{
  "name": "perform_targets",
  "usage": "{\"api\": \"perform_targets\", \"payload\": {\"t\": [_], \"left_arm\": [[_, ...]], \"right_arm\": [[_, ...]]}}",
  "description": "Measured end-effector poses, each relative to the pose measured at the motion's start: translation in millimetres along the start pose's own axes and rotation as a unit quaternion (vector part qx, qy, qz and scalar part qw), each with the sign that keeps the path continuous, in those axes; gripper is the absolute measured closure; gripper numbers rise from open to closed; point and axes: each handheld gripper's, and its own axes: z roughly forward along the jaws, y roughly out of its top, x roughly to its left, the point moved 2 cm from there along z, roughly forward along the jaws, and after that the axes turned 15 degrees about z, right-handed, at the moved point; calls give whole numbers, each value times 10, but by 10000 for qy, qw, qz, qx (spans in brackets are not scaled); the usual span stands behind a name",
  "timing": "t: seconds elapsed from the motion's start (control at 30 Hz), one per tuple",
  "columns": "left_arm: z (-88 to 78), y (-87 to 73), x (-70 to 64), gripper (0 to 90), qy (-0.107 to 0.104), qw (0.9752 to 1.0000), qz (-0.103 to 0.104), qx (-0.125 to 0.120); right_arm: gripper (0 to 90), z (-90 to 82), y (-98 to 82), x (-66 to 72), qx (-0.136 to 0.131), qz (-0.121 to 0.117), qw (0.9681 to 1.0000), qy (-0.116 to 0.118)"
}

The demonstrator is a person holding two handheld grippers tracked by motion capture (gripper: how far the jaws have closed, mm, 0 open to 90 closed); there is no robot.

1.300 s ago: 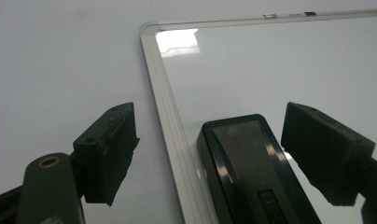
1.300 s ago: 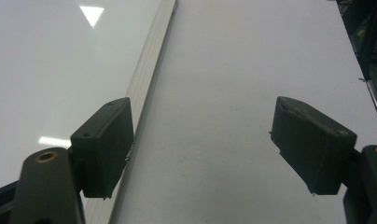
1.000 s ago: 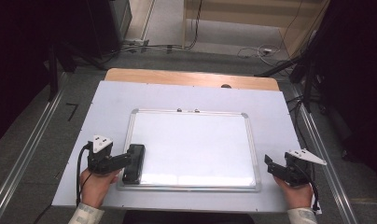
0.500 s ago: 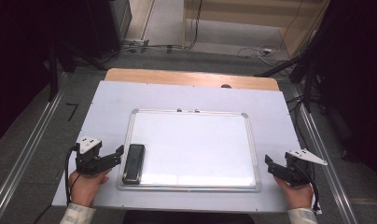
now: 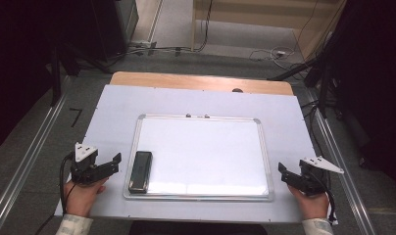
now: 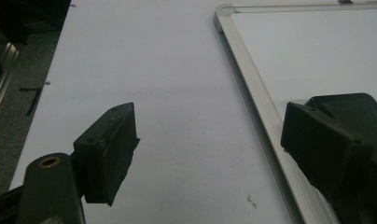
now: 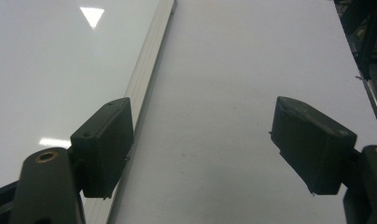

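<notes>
On the white table [image 5: 112, 105], a stiff, light eraser [image 5: 140, 171] (likely slippery), best pinched across its long sides; both grippers gaping, empty.

No readable text, labels, brands or numbers anywhere. The whiteboard [image 5: 206, 152] is blank, and the black eraser [image 5: 140, 171] lying at the whiteboard's left edge shows no legible marking.
</notes>
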Motion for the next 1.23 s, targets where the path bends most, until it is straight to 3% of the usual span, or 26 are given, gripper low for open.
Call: {"api": "perform_targets", "payload": {"t": [0.97,1.23], "left_arm": [[-17,-142,213,193,156,9998,-49,124],[1,-195,279,194,229,9993,-233,170]], "right_arm": [[197,2,-1,-1,4,-6,10000,-6],[195,10,0,-9,-4,-18,10000,-39]]}}
